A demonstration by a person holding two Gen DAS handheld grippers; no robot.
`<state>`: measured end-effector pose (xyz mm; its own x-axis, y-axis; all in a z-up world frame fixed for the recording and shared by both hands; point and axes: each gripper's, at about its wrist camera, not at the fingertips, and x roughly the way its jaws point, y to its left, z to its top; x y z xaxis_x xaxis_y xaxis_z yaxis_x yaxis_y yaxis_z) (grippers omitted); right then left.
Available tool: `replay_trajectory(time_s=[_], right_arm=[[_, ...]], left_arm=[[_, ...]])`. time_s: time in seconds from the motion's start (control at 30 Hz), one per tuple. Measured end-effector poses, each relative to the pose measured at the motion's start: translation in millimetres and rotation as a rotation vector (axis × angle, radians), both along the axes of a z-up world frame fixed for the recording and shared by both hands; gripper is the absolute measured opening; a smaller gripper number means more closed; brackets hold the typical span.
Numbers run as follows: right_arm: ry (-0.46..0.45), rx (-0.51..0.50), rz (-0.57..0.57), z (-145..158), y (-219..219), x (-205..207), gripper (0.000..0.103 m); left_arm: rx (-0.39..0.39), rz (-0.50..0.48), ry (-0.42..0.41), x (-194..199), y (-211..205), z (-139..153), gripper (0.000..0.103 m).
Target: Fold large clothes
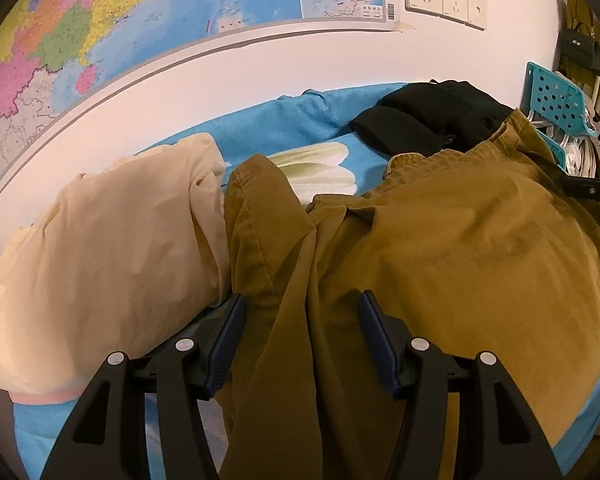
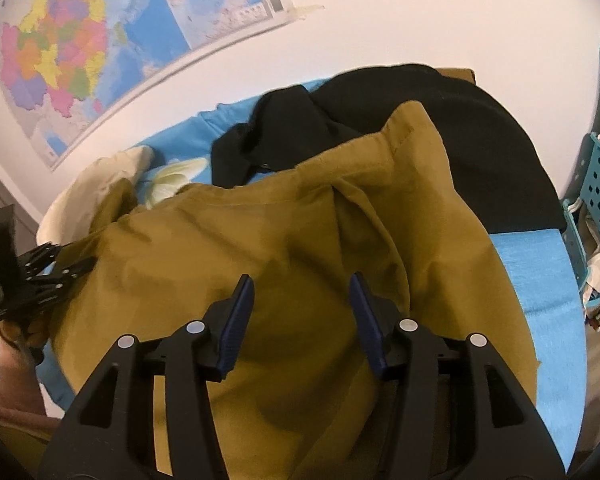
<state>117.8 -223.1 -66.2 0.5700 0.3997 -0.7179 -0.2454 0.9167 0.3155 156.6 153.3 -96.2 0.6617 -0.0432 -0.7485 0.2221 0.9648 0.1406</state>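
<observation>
Mustard-brown trousers (image 1: 440, 240) spread over a blue bed sheet (image 1: 260, 120), between a cream garment (image 1: 100, 248) on the left and a black garment (image 1: 428, 116) at the far right. Left gripper (image 1: 302, 312) with jaws apart astride a bunched trouser leg, possibly brushing the fabric. Right gripper (image 2: 302, 292) with jaws apart above the trousers, nothing clamped.

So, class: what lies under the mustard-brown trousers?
The blue bedsheet shows around the mustard-brown trousers; a black garment runs beneath their far edge. Anything else underneath is covered.
</observation>
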Motion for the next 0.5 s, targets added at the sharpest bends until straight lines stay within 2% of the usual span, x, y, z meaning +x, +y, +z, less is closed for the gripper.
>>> replay_trajectory(time_s=[0.2, 0.5], right_arm=[[-0.019, 0.019, 0.009, 4.7, -5.2, -13.2, 0.051], [0.022, 0.006, -0.012, -20.2, -11.0, -1.4, 0.051]], left_arm=[[0.001, 0.004, 0.000, -0.4, 1.6, -0.1, 0.056], [0.006, 0.008, 0.002, -0.8, 1.7, -2.5, 0.057]])
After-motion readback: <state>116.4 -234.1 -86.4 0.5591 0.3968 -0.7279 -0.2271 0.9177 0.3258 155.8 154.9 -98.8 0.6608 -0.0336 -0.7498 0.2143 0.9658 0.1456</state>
